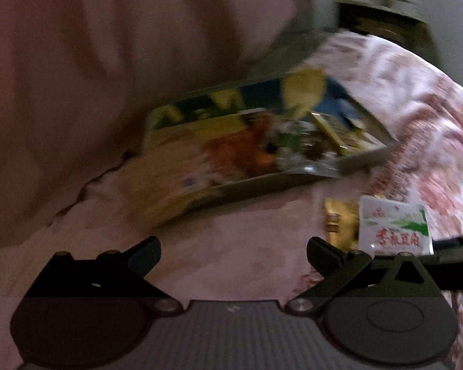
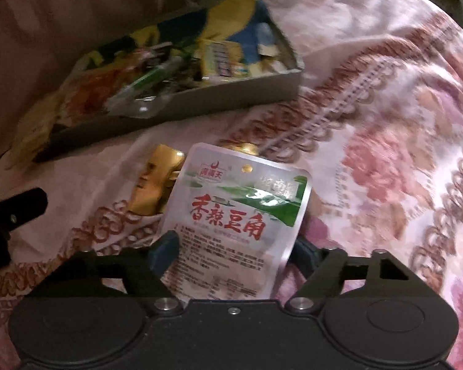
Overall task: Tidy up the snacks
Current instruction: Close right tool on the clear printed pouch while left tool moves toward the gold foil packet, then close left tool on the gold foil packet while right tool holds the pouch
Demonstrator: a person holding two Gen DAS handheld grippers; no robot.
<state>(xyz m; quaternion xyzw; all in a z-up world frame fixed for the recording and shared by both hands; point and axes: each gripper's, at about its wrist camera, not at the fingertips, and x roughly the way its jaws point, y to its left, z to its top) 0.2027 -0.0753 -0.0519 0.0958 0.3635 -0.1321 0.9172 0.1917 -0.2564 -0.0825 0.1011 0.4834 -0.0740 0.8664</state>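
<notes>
Silver pouch [image 2: 231, 215] betw right gripper [image 2: 231, 249] pads, box [image 2: 182, 104] near

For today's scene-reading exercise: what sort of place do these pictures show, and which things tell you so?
Probably a bedroom at home, on a bed. A flowered bedspread covers the soft surface, a pink fabric rises behind, and a snack box and a snack packet lie on the cloth.

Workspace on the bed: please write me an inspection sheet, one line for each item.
Surface: flowered bedcover, creased.
Job's things: white snack packet between the right gripper's fingers; gold packet partly under it; grey box beyond, full of mixed snacks.
Clutter: nothing seen.
Grippers: left gripper open, empty; right around the white packet, grip uncertain.
Cables: nothing seen.
Surroundings: pink cloth behind the box; dark object beyond, blurred.
</notes>
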